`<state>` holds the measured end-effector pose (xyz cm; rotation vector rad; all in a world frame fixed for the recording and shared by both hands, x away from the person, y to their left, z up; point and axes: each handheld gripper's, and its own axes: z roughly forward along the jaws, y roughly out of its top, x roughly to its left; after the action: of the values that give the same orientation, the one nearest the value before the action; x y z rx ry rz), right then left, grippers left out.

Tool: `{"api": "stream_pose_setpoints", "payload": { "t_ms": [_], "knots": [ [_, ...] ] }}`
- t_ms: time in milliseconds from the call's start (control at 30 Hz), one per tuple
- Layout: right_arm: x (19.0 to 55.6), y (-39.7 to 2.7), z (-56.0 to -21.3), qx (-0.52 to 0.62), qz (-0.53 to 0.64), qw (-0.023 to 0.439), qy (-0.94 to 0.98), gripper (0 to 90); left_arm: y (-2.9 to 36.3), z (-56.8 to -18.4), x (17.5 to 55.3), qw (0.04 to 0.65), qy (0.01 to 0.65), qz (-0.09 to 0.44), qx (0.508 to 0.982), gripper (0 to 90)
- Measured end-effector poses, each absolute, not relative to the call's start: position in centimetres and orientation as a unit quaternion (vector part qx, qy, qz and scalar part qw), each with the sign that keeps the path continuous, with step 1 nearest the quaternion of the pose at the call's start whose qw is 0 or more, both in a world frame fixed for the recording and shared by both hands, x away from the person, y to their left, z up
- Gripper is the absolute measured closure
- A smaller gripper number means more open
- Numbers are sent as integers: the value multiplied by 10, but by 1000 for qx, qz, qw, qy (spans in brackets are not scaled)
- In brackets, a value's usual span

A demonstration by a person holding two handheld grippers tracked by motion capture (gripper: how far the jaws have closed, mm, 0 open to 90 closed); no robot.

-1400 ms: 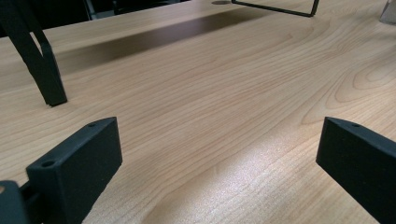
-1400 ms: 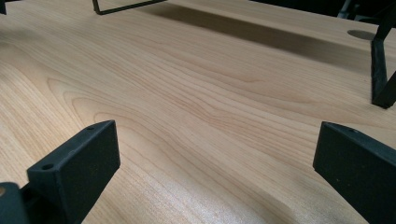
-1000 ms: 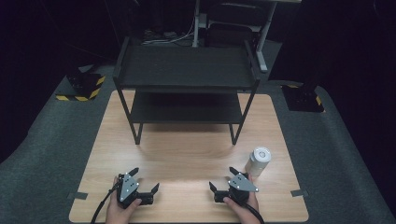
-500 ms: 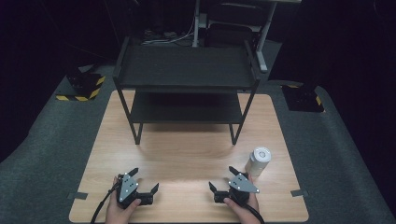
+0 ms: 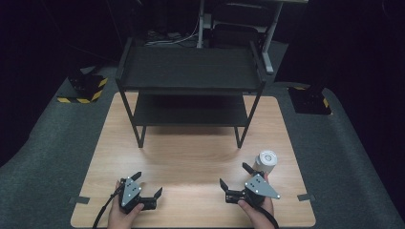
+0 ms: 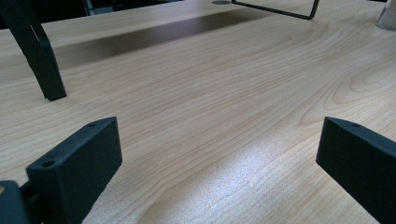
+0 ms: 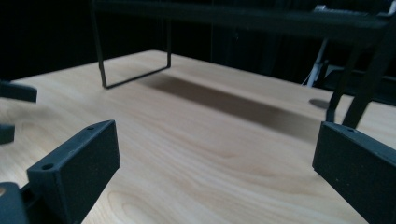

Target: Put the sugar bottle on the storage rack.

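The cup (image 5: 266, 161), a white cylinder standing upright, sits on the table (image 5: 191, 157) near its right edge, in front of the rack's right legs. In the high view the black two-tier rack (image 5: 188, 76) stands on the far half of the light wooden table, both shelves bare. The left gripper (image 5: 147, 187) rests low at the near left, held by a hand (image 5: 125, 215), jaws spread wide with nothing between them; its cable trails off the near edge. The right gripper (image 5: 235, 175) lies at the near right in the other hand (image 5: 255, 210), jaws also spread wide and empty, its far jaw tip just beside the cup, though contact cannot be told. Strips of tape mark the table's near corners.

In the left gripper view the two black jaws rise wide apart over bare wood grain. A rack leg (image 6: 39, 56) stands at the upper left, the rack's foot bar (image 6: 275, 9) lies at the top, and the cup's pale edge (image 6: 388, 16) shows at the top right corner.

In the right gripper view the jaws stand wide apart over bare wood. The rack's foot bar (image 7: 133, 70) is ahead at left, its right legs (image 7: 359, 93) at right, and the left gripper's jaw tips (image 7: 16, 91) show at the left edge.
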<state>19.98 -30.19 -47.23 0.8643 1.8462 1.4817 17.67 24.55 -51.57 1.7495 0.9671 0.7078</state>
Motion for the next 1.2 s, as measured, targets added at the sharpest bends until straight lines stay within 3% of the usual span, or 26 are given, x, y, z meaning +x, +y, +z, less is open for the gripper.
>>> {"api": "stream_pose_setpoints", "payload": {
  "t_ms": [667,1200],
  "knots": [
    [178,-332,-462,396,535,398,631,1,246,-515,177,489,398,289,720,5],
    [207,-344,-491,433,496,398,639,6,246,-516,176,490,397,290,720,5]
  ]
}}
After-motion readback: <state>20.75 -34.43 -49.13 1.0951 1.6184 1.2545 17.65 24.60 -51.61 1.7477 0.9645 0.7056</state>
